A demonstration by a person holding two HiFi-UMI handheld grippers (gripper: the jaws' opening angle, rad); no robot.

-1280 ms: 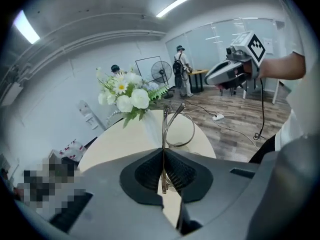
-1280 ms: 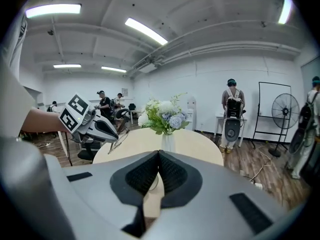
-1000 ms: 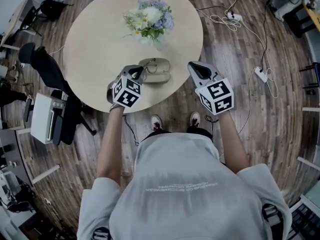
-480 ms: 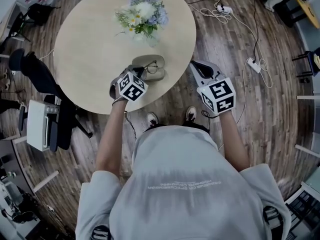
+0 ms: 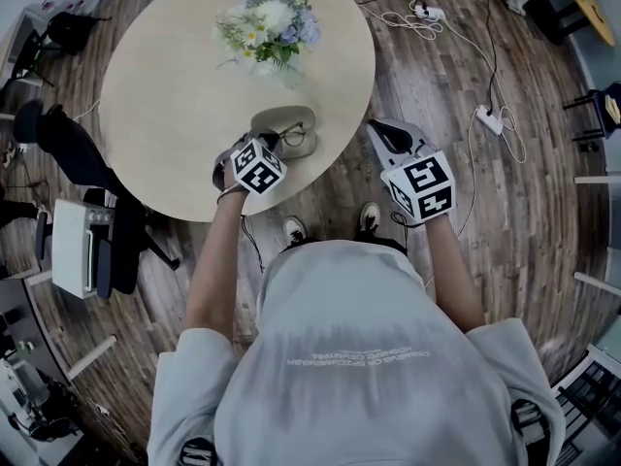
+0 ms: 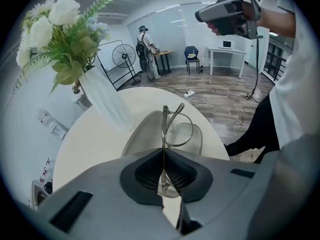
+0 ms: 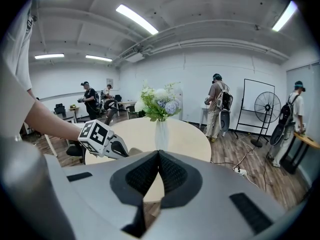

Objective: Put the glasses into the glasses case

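My left gripper (image 5: 274,145) is shut on a thin-framed pair of glasses (image 6: 173,126), one temple pinched between its jaws (image 6: 163,156). The glasses (image 5: 292,134) hang just above the open beige glasses case (image 6: 143,135), which lies on the round table's near side (image 5: 288,122). My right gripper (image 5: 382,130) floats off the table's right edge above the wooden floor. In its own view the right gripper (image 7: 158,156) is shut with nothing between the pads. The left gripper's marker cube (image 7: 97,135) shows there too.
A clear vase of white and blue flowers (image 5: 265,23) stands on the beige table (image 5: 165,95) behind the case. Black chairs (image 5: 68,149) crowd the table's left side. Cables and power strips (image 5: 485,119) lie on the floor to the right. Other people stand at the room's far walls.
The head view has drifted a little. The left gripper still holds the glasses and has edged slightly closer over the case. The right gripper has kept its place.
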